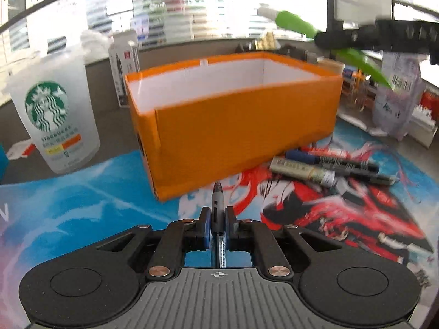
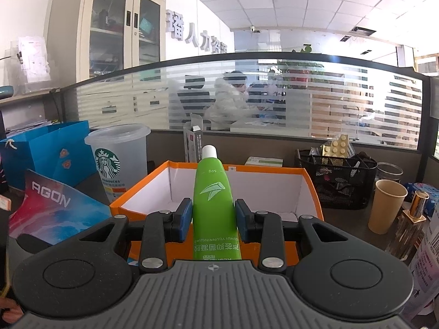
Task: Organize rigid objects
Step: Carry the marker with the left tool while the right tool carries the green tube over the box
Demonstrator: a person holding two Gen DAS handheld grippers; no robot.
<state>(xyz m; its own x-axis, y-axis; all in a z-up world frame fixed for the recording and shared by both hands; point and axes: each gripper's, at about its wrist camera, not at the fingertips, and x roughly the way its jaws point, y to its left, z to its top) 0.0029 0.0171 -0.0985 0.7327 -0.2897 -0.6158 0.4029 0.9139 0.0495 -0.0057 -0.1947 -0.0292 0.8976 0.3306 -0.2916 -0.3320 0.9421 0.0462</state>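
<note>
An orange box [image 1: 236, 126] with a white inside stands open on the printed mat. My left gripper [image 1: 218, 219] is shut on a grey pen [image 1: 217, 208], low over the mat just in front of the box's near corner. My right gripper [image 2: 212, 213] is shut on a green tube [image 2: 212, 192] with a white cap, held over the orange box [image 2: 310, 189] and pointing into it. From the left wrist view the green tube [image 1: 296, 24] and the right gripper's dark body hang above the box at the upper right. Several markers [image 1: 329, 164] lie on the mat right of the box.
A translucent Starbucks cup [image 1: 55, 109] stands left of the box, a pen carton [image 1: 124, 63] behind it. A black mesh organiser [image 2: 337, 181], a paper cup [image 2: 387, 205] and a gold-capped bottle [image 2: 411, 227] stand to the right. A blue bag [image 2: 46, 150] is at the left.
</note>
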